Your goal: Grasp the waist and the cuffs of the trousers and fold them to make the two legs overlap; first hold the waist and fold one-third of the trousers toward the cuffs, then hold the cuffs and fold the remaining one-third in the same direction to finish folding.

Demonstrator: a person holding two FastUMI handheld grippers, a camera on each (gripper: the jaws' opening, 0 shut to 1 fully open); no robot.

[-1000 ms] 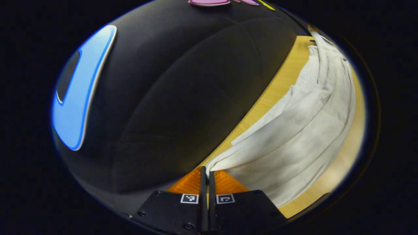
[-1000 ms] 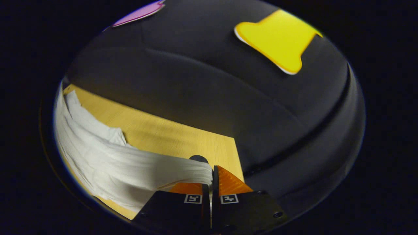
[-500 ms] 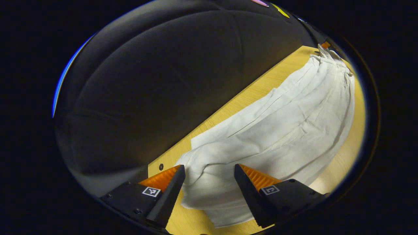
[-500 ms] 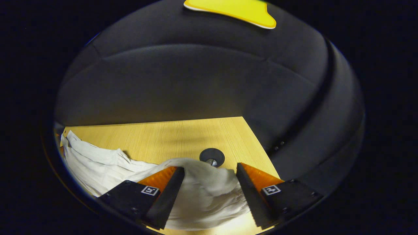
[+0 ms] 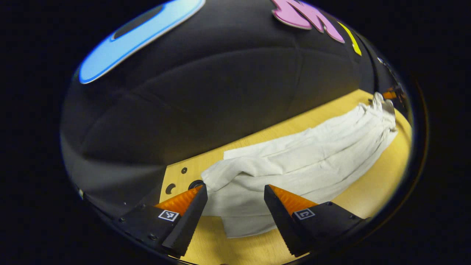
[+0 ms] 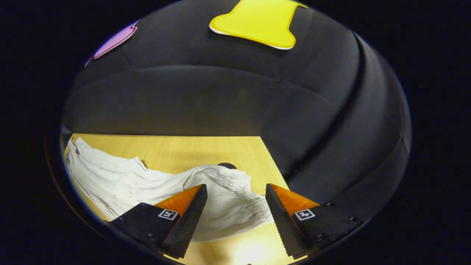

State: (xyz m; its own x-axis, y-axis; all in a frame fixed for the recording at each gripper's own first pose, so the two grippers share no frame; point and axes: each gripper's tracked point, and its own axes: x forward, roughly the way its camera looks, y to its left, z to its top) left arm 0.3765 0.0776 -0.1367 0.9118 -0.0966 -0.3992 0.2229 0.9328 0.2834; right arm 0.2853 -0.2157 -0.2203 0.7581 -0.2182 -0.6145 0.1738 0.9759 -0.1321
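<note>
**Legs laid together, both grippers free above the cloth**

Trousers (image 5: 294, 165) lie on the table (image 5: 371, 195) as one long white band, running from the cuffs near the left gripper (image 5: 235, 206) away to the far end. In the right gripper view the same trousers (image 6: 121, 180) end in a gathered waist (image 6: 235, 184), which sits just ahead of the right gripper (image 6: 235, 206). A dark round hole (image 6: 227, 165) in the table peeks out behind the waist.

Left gripper: fingers spread wide, nothing between them. The cuff end lies under and ahead of the gap, a loose fold bunched toward the left finger. Whether the tips touch the cloth cannot be told. Right gripper: fingers equally wide apart, holding nothing. The waist lies flat in the gap, ruffled along its edge.

Step in hand, as a judgement: the lengthwise fold looks done, since the cloth reads as a single narrow strip with one leg over the other, though the upper layer sits a little askew at the cuffs. The thirds are not yet begun.

Next move calls for the right gripper to come down on the waist and close across both layers, then carry it toward the cuffs by a third. The left would do well to steady or smooth the cuff end.

Pose: both grippers sit low over the table, tilted down and forward, one at each end of the band.
</note>
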